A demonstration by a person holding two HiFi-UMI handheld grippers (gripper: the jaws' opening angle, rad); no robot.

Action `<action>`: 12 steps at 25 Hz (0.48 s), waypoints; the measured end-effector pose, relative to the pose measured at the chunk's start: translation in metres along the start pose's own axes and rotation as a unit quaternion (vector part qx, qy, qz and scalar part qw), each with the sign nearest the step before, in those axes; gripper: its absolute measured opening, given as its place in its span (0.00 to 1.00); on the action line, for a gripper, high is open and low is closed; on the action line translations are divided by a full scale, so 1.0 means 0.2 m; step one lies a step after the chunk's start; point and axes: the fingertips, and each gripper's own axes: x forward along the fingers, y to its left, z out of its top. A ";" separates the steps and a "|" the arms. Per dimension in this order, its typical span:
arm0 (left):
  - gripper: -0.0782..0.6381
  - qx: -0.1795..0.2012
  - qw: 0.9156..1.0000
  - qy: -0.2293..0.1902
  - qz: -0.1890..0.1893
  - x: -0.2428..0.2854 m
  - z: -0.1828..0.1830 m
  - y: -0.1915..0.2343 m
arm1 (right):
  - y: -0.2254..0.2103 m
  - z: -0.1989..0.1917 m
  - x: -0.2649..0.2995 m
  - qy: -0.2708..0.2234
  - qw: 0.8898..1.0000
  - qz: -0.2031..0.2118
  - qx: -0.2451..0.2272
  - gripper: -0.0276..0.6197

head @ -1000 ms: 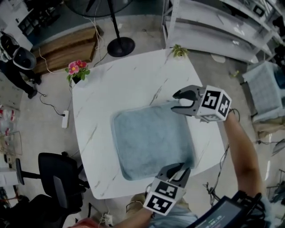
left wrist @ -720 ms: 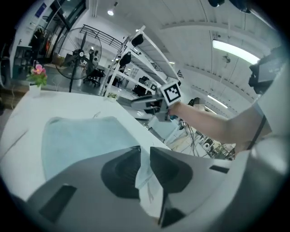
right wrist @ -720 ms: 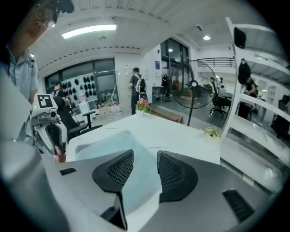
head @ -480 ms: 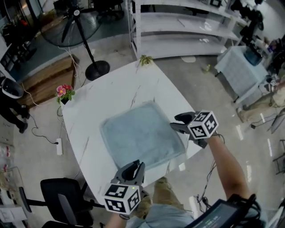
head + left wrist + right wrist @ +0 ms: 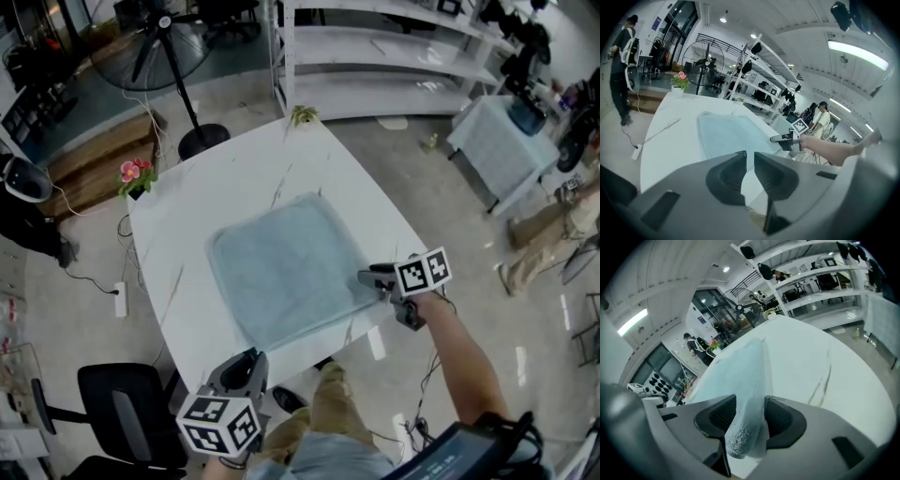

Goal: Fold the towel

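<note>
— Since you're standing nearer, how far along is the folding?

— Not begun, by my eye. I see the towel [image 5: 281, 267] spread flat in a single layer across the middle of the tabletop [image 5: 187, 216], with no part doubled over.

— And the claws?

— Down at the towel's corner, by the tabletop's right edge, is the right claw [image 5: 370, 278]. Its jaws have just been opening, and that corner sits bunched between them. I'd judge the pads aren't biting yet. They stand either side of the cloth rather than squeezing it.

— What about the other one?

— Off the tabletop's near corner hangs the left claw [image 5: 246, 364], well apart from the towel. Its jaws have just been closing. Only a narrow slit shows between them, and nothing is in it.

— So what's left to do?

— All of it, I'd say. The right corner wants a firm pinch first. The left claw would have to come in, spread its jaws, and take the other near corner. Then both corners get lifted and carried over to the far edge for the first fold, and maybe a second fold after that. If only one corner goes up, I'd expect the cloth to drag and come down crooked.
</note>
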 end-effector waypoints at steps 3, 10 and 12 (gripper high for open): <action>0.18 -0.012 1.000 -0.004 0.006 -0.04 -0.04 0.02 | -0.02 -0.02 0.05 0.031 0.999 -0.027 -0.014 0.23; 0.18 -0.027 0.999 -0.038 0.019 -0.17 -0.02 0.06 | 0.11 0.11 -0.04 -0.001 0.999 -0.029 -0.022 0.10; 0.18 -0.036 0.998 -0.055 0.022 -0.22 0.01 0.09 | 0.22 0.21 -0.07 -0.006 0.997 -0.034 -0.069 0.10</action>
